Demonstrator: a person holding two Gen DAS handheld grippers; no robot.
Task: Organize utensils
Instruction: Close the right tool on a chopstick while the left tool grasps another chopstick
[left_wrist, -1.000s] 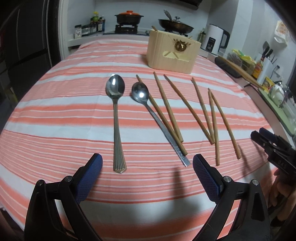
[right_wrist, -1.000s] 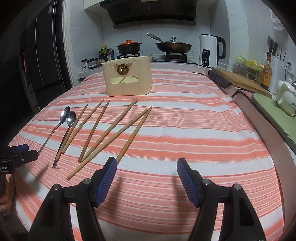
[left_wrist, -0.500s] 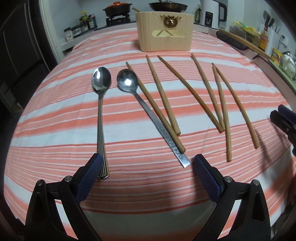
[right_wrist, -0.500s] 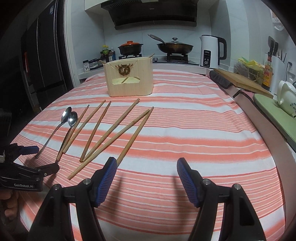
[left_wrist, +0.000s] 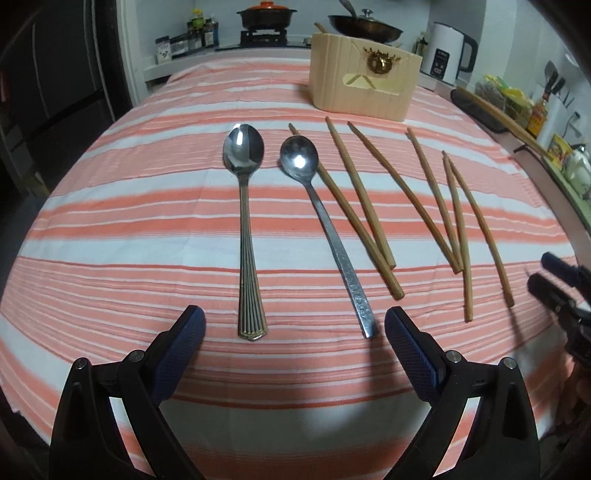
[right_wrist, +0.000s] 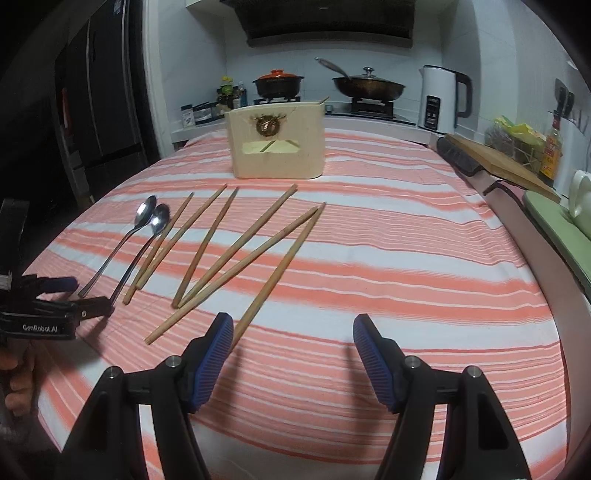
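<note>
I'm in a home kitchen: beyond the far edge of my striped tabletop (right_wrist: 406, 236) stand a gas stove (right_wrist: 280, 99) with a lidded pot (right_wrist: 277, 82), a wok (right_wrist: 367, 86), an electric kettle (right_wrist: 441, 98) and a range hood (right_wrist: 328, 18).

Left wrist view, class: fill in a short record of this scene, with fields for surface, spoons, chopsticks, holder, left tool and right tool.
surface: table under an orange-and-white striped cloth
spoons: ribbed-handled steel spoon and plain flat-handled steel spoon, side by side, bowls pointing away
chopsticks: six loose wooden chopsticks fanned out to the right of the spoons, one partly under the plain spoon
holder: pale wooden utensil box with a brass emblem, upright beyond the utensils
left tool: open, empty, just short of the spoon handles
right tool: open, empty, near the rightmost chopstick
</note>
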